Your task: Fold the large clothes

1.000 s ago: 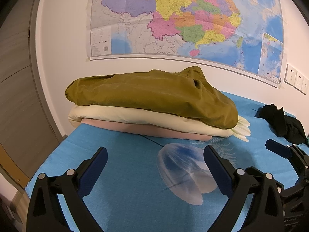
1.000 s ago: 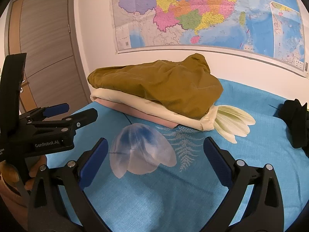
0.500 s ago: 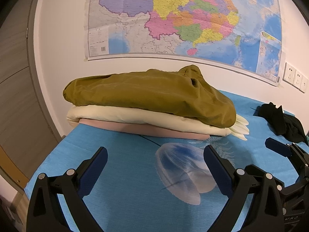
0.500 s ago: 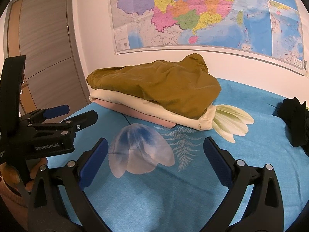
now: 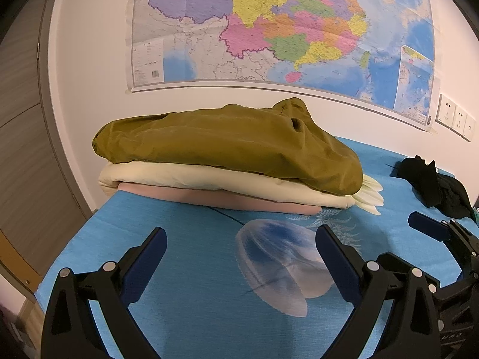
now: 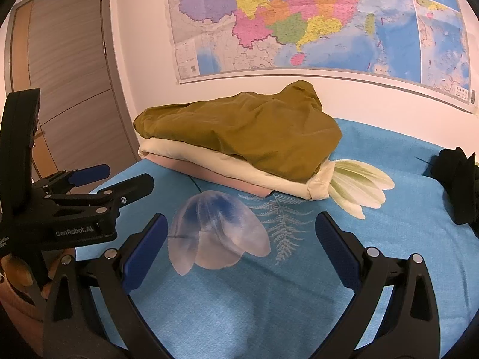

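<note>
A stack of folded clothes lies at the far side of the blue bed cover (image 5: 191, 257): an olive garment (image 5: 227, 146) (image 6: 248, 131) on top, a cream one (image 5: 209, 179) (image 6: 209, 161) under it, a pink one (image 5: 227, 199) (image 6: 191, 170) at the bottom. A crumpled black garment (image 5: 434, 185) (image 6: 458, 185) sits at the right. My left gripper (image 5: 241, 239) is open above the cover, well short of the stack, nothing between its fingers. My right gripper (image 6: 239, 227) is open too, also empty. The left gripper's body (image 6: 77, 209) shows at the left of the right wrist view.
A large wall map (image 5: 269, 30) hangs behind the stack. A wooden door (image 6: 66, 83) stands at the left. Wall sockets (image 5: 455, 119) are at the right. The cover has a jellyfish print (image 5: 278, 263) and a flower print (image 6: 356, 185). The bed's left edge (image 5: 69, 254) drops off near the door.
Both views have shifted only slightly; the stack appears a touch lower and leftward in the left wrist view. Both grippers stay open and empty.
</note>
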Motion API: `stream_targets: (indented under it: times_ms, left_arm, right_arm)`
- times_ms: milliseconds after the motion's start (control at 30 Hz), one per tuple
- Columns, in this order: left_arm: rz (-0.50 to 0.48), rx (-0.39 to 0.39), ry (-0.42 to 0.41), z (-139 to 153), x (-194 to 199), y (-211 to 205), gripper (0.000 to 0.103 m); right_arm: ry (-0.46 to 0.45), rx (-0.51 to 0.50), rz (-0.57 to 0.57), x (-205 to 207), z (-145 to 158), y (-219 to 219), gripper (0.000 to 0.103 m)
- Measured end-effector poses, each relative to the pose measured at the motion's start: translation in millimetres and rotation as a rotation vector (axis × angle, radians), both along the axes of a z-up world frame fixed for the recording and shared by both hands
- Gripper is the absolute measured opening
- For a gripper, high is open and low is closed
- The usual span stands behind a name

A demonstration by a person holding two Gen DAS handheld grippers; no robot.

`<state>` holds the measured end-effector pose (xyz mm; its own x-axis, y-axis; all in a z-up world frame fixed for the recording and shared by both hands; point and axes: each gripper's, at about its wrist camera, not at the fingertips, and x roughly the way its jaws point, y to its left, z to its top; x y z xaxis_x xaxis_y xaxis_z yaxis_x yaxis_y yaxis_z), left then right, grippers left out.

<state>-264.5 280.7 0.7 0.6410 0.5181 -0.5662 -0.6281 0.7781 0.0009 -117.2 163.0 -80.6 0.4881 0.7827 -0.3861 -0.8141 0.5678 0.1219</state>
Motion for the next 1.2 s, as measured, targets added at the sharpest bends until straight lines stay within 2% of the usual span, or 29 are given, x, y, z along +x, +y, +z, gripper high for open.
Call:
stream_targets:
  times_ms: [1200]
  left_arm:
    - [-0.008, -0.015, 0.011, -7.0, 2.8, 3.0, 0.096]
  right_arm:
    - [0.009, -0.002, -0.002, 2.6, -3.9, -1.8, 0.097]
